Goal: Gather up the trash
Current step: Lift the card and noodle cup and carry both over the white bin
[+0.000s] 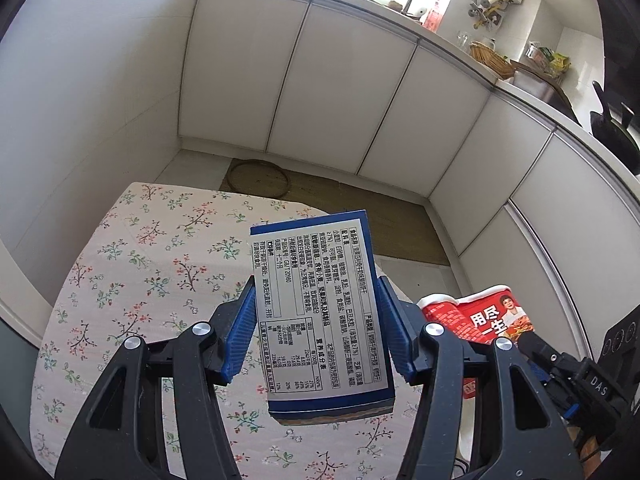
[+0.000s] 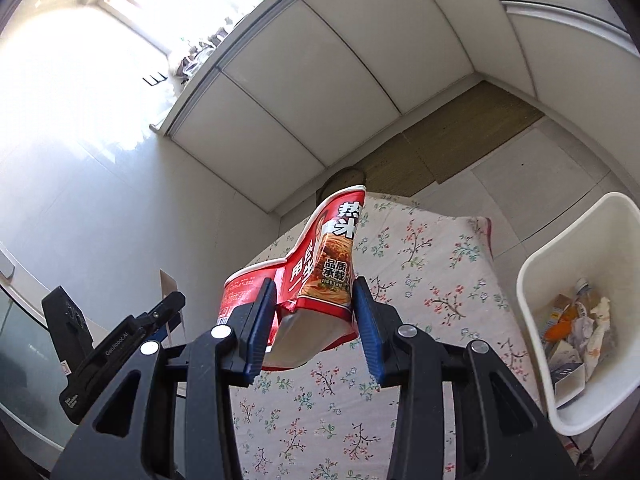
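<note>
Table (image 1: pixel 132 264): covered by pale floral-print cloth (image 2: pixel 424 264), red and green sprigs; rounded corners visible in left wrist view. No object seen resting directly on cloth in either view. Floor (image 2: pixel 520 148): light tiles, brown mat (image 1: pixel 360 204) beside cabinet bases. White bin (image 2: pixel 536 272) stands just beside table edge, on floor.
</note>
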Available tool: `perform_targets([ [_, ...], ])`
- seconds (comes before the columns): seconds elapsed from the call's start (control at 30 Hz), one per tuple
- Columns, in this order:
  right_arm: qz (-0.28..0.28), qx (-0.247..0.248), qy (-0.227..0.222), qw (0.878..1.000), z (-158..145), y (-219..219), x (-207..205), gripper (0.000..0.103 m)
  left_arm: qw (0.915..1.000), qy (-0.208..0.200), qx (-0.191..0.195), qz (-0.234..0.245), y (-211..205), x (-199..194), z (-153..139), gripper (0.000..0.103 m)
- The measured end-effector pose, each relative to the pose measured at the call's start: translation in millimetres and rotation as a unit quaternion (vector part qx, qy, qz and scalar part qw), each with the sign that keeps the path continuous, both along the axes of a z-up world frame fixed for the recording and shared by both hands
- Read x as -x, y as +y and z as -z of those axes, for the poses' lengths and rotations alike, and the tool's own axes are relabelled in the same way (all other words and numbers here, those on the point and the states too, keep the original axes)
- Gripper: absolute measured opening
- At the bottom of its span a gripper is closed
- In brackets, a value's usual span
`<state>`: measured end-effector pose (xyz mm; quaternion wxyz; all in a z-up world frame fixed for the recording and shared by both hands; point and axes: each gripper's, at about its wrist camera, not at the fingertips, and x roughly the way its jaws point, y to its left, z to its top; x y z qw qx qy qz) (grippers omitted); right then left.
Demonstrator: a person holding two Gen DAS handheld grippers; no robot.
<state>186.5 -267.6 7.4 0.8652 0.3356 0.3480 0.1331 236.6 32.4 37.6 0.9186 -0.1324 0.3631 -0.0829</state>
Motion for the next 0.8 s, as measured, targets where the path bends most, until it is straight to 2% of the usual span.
perform_targets([
  [0.43, 0.074, 0.003, -0.019, 0.997, -7.6, -85.6, 43.3, 0.039, 0.9983, 0.003, -0.014, 0.057, -72.9, 5.7, 9.6, 0.054],
  [0.67, 0.145, 0.052, -0.009, 0.988, -4.9, -141.1, 70.3, 0.04, 0.9956, 0.007, -0.018, 0.092, -113.9, 8.4, 17.7, 0.054],
  [0.8, 0.167, 0.089, -0.003, 0.982, -4.9, -162.0, 81.7, 0.04, 0.9933, 0.005, -0.022, 0.113, -140.7, 12.5, 24.8, 0.054],
])
